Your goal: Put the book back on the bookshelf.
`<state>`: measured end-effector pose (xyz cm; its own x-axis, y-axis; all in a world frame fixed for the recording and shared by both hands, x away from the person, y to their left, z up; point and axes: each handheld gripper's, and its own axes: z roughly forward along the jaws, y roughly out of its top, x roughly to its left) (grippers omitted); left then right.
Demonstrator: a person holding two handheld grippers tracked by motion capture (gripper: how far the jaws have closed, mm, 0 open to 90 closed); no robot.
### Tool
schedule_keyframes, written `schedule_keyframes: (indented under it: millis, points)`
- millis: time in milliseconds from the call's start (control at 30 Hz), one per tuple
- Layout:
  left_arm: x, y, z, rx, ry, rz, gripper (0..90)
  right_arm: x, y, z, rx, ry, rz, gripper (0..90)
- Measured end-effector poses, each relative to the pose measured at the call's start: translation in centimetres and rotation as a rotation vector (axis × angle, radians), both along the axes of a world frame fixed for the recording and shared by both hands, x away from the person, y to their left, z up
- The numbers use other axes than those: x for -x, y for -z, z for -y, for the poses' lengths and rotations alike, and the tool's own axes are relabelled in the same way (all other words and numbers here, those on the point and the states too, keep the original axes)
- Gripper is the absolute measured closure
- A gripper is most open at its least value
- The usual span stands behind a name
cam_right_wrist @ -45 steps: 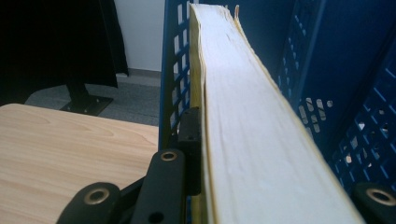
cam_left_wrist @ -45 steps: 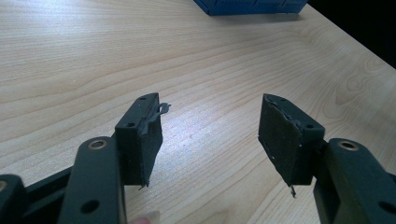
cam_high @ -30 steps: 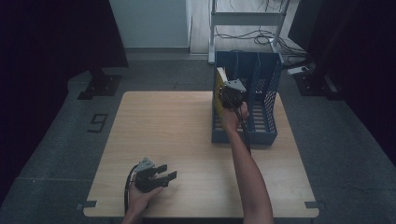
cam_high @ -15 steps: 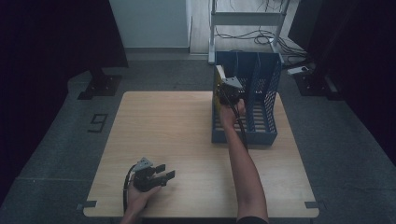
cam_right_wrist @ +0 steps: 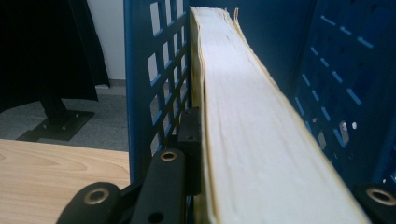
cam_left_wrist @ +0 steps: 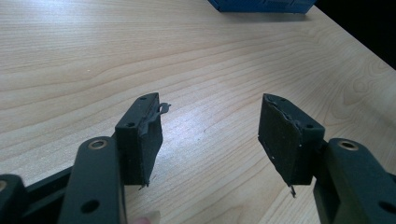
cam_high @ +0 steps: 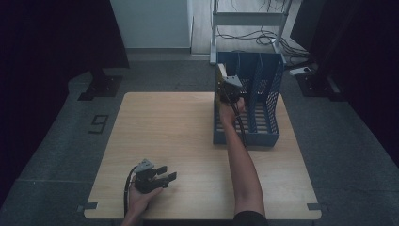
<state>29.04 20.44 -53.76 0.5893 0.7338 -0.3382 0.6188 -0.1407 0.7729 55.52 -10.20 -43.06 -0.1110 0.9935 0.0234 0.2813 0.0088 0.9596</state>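
Reaching far across the table, the right gripper (cam_high: 225,81) is pinching a thick book (cam_right_wrist: 243,116) upright inside the blue file rack (cam_high: 268,94)'s leftmost compartment, while the left gripper (cam_high: 165,179) is resting near, jaws spread.

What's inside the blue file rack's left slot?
A thick book, page edges showing, clamped by the right gripper inside the blue file rack. Its lower end and the slot floor are hidden behind it.
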Motion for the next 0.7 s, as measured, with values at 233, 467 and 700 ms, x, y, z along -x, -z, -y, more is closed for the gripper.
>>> schedule_keyframes:
  millis: [233,467,700]
  points:
    - [0.0,0.0,0.1,0.0,0.002,-0.002,39.6,0.1,0.2,-0.2,0.022,-0.02,0.013,73.3]
    - [0.1,0.0,0.3,-0.004,0.011,-0.002,39.6,0.7,0.3,0.1,0.044,-0.06,0.007,64.9]
    - [0.3,-0.1,0.6,-0.007,0.019,0.003,39.4,1.5,0.6,0.4,0.066,-0.082,-0.003,61.0]
